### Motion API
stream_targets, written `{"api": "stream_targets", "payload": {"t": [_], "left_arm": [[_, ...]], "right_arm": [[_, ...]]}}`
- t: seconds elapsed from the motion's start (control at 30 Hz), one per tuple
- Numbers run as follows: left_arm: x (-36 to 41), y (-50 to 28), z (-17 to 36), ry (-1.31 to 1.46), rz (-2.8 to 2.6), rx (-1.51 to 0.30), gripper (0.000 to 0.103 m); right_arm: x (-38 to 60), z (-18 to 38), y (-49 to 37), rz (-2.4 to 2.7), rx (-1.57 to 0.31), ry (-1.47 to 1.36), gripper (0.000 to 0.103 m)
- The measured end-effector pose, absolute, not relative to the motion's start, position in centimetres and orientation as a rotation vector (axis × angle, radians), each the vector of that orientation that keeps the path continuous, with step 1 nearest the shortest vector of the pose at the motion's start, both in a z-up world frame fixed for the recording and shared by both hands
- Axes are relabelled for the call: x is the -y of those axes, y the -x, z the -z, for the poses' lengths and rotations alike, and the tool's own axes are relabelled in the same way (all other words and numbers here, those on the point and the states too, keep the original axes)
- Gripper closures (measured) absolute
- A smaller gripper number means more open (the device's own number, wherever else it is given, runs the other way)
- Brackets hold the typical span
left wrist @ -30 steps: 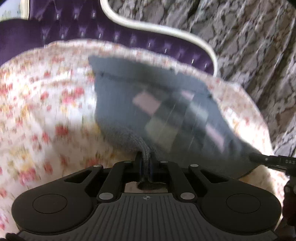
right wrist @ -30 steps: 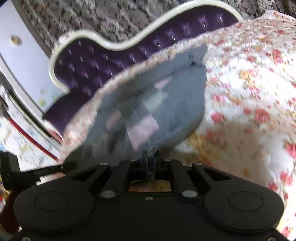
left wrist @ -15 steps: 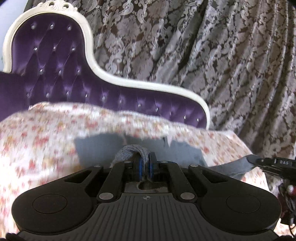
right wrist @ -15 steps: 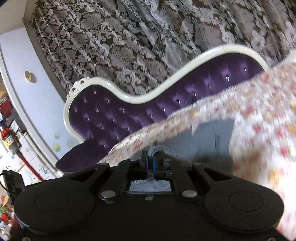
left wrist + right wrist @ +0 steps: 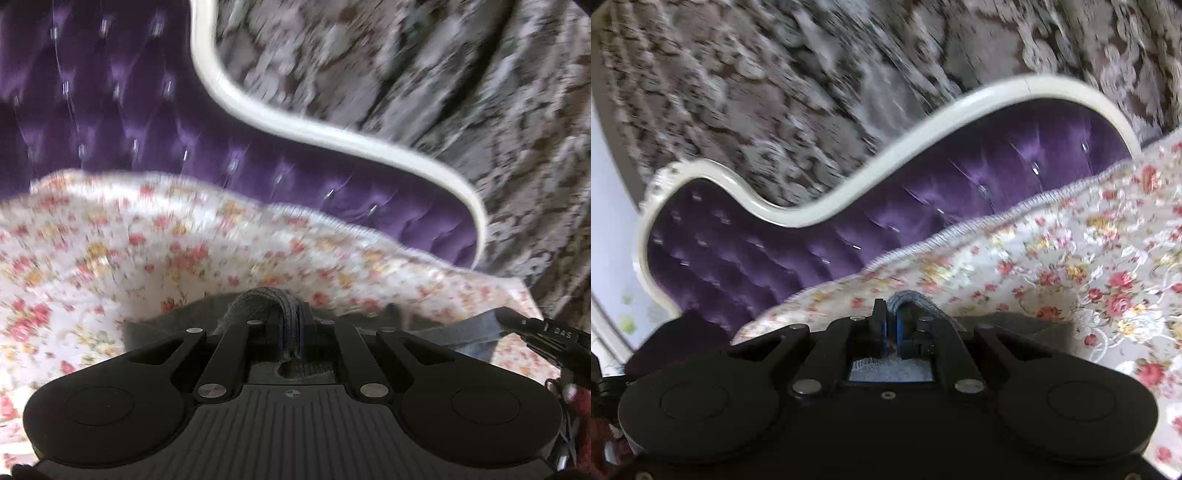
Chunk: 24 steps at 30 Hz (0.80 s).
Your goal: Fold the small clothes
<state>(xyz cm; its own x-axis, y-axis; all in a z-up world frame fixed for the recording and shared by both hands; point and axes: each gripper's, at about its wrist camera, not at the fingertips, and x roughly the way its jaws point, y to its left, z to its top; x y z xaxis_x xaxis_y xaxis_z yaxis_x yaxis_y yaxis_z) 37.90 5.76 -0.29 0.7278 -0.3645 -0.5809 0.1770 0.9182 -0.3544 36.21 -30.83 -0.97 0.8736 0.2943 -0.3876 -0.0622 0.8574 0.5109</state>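
A small grey knit garment [image 5: 255, 301] is pinched by both grippers. My left gripper [image 5: 291, 332] is shut on a bunched ribbed edge of it, and grey cloth spreads low to either side behind the fingers. The cloth stretches right to the tip of the other gripper [image 5: 517, 321], seen at the right edge of the left wrist view. In the right wrist view my right gripper [image 5: 892, 325] is shut on another bunched edge of the grey garment [image 5: 912, 297], with dark cloth [image 5: 1027, 326] trailing to the right. Most of the garment is hidden below the gripper bodies.
A floral bedspread [image 5: 184, 251] covers the bed under both grippers [image 5: 1089, 251]. Behind it stands a purple tufted headboard [image 5: 110, 110] with a white curved frame [image 5: 886, 166]. Patterned brown curtains [image 5: 443, 92] hang behind. A pale wall [image 5: 609, 221] is at the left.
The garment hung spread out in front of both cameras a second ago; now only its pinched edges show low in view. Both grippers have swept across the bed toward the headboard, staying shut.
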Motion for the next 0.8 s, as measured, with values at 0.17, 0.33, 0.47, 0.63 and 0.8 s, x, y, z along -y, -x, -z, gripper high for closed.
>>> {"api": "stream_targets", "payload": {"t": [0.17, 0.33, 0.47, 0.63, 0.8], "left_arm": [[-5.2, -41.8, 4.4, 0.239, 0.222, -0.782, 0.092], [-6.3, -43.7, 6.8, 0.223, 0.12, -0.773, 0.063], [-7.9, -43.9, 6.5, 0.285, 0.043, -0.763, 0.06], [-7.1, -41.1, 4.1, 0.174, 0.062, -0.71, 0.044], [-3.2, -38.6, 3.9, -0.013, 0.129, -0.674, 0.036]], "right_arm": [[30.6, 4.7, -40.0, -0.123, -0.577, -0.479, 0.089], [30.8, 6.6, -41.5, -0.05, -0.618, -0.432, 0.069], [31.7, 6.5, -40.6, -0.004, -0.568, -0.442, 0.041], [30.6, 4.3, -38.3, -0.013, -0.487, -0.362, 0.035], [25.3, 2.9, -36.9, -0.126, -0.51, -0.184, 0.03]]}}
